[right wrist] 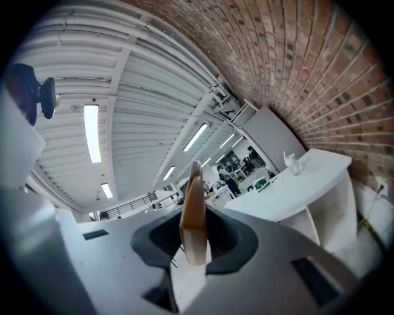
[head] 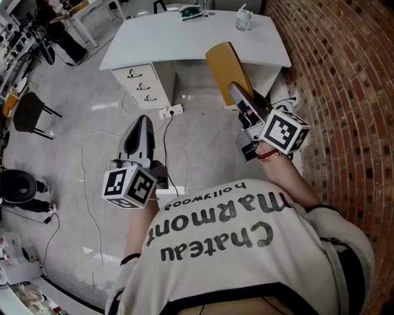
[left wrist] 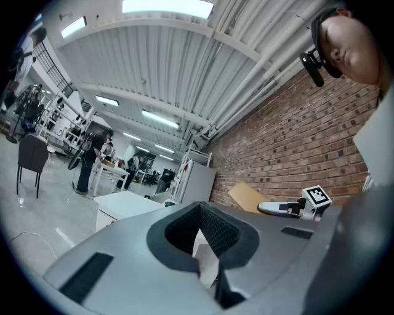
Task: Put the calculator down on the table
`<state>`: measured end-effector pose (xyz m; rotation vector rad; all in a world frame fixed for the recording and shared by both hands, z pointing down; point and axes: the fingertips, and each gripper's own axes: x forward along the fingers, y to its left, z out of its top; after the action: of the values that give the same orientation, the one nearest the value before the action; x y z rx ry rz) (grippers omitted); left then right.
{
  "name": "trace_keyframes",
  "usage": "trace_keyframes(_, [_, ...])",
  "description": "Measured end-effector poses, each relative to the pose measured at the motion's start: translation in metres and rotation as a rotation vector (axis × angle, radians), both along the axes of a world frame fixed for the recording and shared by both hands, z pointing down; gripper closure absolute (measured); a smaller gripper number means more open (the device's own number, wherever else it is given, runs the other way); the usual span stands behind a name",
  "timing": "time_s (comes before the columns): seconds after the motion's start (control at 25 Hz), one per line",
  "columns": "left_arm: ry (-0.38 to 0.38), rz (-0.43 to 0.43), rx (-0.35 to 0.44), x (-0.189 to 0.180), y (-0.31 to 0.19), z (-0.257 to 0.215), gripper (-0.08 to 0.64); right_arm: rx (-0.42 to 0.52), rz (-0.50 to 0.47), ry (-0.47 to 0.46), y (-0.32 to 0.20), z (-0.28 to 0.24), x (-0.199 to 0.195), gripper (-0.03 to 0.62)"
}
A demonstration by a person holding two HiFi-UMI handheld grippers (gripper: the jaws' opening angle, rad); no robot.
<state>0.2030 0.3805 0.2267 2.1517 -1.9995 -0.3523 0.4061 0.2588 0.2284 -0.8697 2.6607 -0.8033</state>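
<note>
The calculator [head: 225, 66] shows as a flat tan slab held in the air in front of the white table [head: 154, 43]. My right gripper [head: 235, 90] is shut on the slab's near end. In the right gripper view the calculator [right wrist: 193, 209] stands edge-on between the dark pads [right wrist: 225, 237], pointing toward the table [right wrist: 295, 187]. My left gripper [head: 142, 120] hovers lower left over the floor, its fingers together with nothing in them. The left gripper view shows the left gripper [left wrist: 200, 210], and beyond it the right gripper [left wrist: 278, 208] with the calculator [left wrist: 246, 195].
On the table stand a clear cup [head: 244, 20] and a green item [head: 192, 12]. A drawer unit [head: 141, 86] sits under the table's left side. A power strip [head: 171, 112] and cables lie on the floor. A brick wall [head: 345, 74] runs along the right, and a black chair [head: 28, 112] stands at the far left.
</note>
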Motion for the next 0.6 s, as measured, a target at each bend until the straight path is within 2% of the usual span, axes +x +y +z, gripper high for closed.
trace_keyframes(0.28, [-0.001,0.007,0.012,-0.024,0.008,-0.004,0.558,-0.044,0.013,-0.071,0.006,-0.001,-0.018,0.505])
trace_keyframes(0.4, [-0.009,0.025,0.025,-0.036,0.008,-0.009,0.558,-0.035,0.019,-0.089,0.008,-0.004,-0.03,0.505])
trace_keyframes(0.6, [0.011,0.077,0.019,-0.052,0.003,-0.001,0.558,-0.054,-0.034,-0.178,0.016,-0.003,-0.053,0.505])
